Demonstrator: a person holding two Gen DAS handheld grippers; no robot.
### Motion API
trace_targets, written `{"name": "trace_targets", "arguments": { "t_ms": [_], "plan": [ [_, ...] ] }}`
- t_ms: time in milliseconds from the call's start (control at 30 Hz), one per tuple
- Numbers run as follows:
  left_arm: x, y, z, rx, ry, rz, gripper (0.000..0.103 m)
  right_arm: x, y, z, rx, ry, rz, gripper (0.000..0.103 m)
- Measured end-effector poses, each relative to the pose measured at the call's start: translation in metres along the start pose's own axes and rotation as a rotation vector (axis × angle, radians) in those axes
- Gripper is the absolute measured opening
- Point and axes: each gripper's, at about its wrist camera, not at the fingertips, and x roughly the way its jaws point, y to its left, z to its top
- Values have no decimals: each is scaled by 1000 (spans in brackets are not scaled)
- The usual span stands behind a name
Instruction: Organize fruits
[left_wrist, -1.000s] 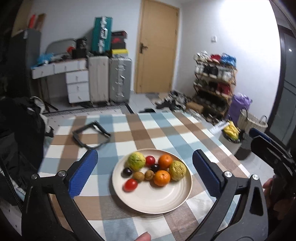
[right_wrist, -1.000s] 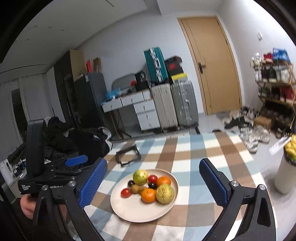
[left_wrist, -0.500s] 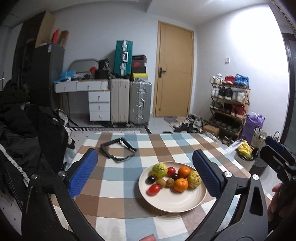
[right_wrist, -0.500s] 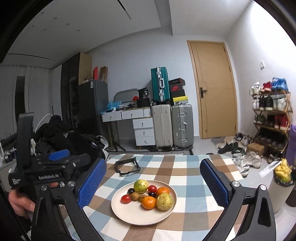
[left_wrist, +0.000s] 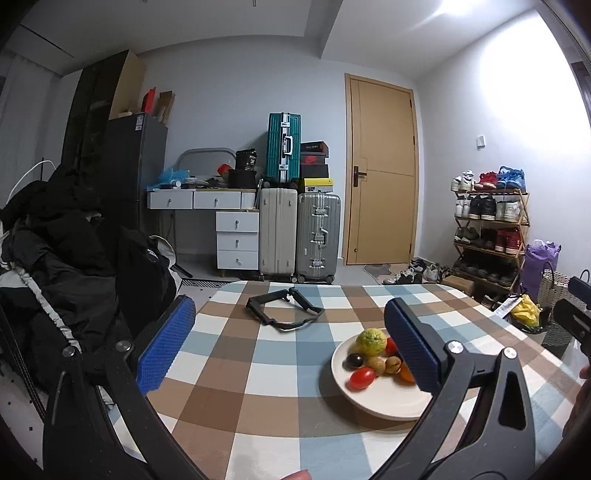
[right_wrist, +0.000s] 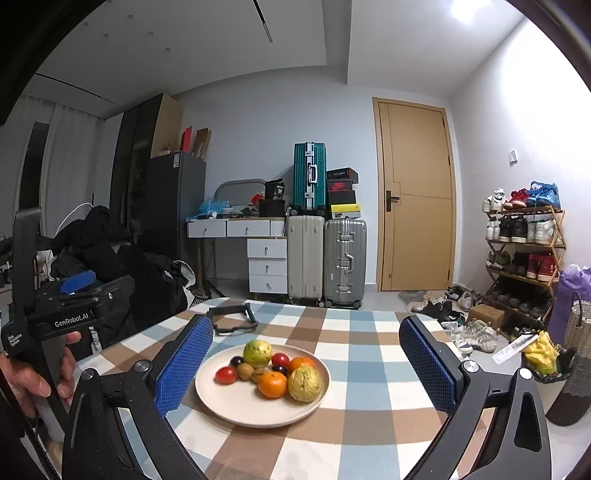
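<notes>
Both grippers — left (left_wrist: 288, 347), right (right_wrist: 314, 365) — fingers spread, empty; plate (right_wrist: 236, 406) of fruit lower centre on checked table (right_wrist: 362, 354).

Pale grey walls enclose a room with a tan wooden door (right_wrist: 415, 199), stacked suitcases (right_wrist: 327, 258) beside a white drawer unit (right_wrist: 266, 264), a loaded shoe rack (right_wrist: 522, 251) at right, and bright ceiling light (right_wrist: 463, 9).
</notes>
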Motion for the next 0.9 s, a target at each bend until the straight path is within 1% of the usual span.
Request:
{"name": "trace_targets", "arguments": {
  "t_ms": [100,200,400,433,533,600,700,800,900],
  "plan": [
    [9,0,-15,24,21,17,102,5,-3,-13,-6,4,-5,103],
    [18,1,-26,30,37,23,102,14,-7,-25,-4,31,-10,103],
    [35,-3,-37,52,75,6,102,27,-15,-39,4,70,-23,103],
    [38,-5,-37,57,91,0,102,28,-14,-40,2,75,-21,103],
    [58,-7,-42,62,185,-5,102,31,-14,-40,0,90,-22,103],
    [67,-5,-45,48,213,-5,102,36,-15,-41,-1,115,-38,103],
    [66,-7,-46,55,200,-9,102,51,-22,-45,27,192,-51,103],
    [63,-10,-46,66,179,-26,102,52,-27,-45,51,192,-66,103],
    [65,-8,-46,45,178,-22,102,51,-20,-45,17,184,-65,103]
  ]
}}
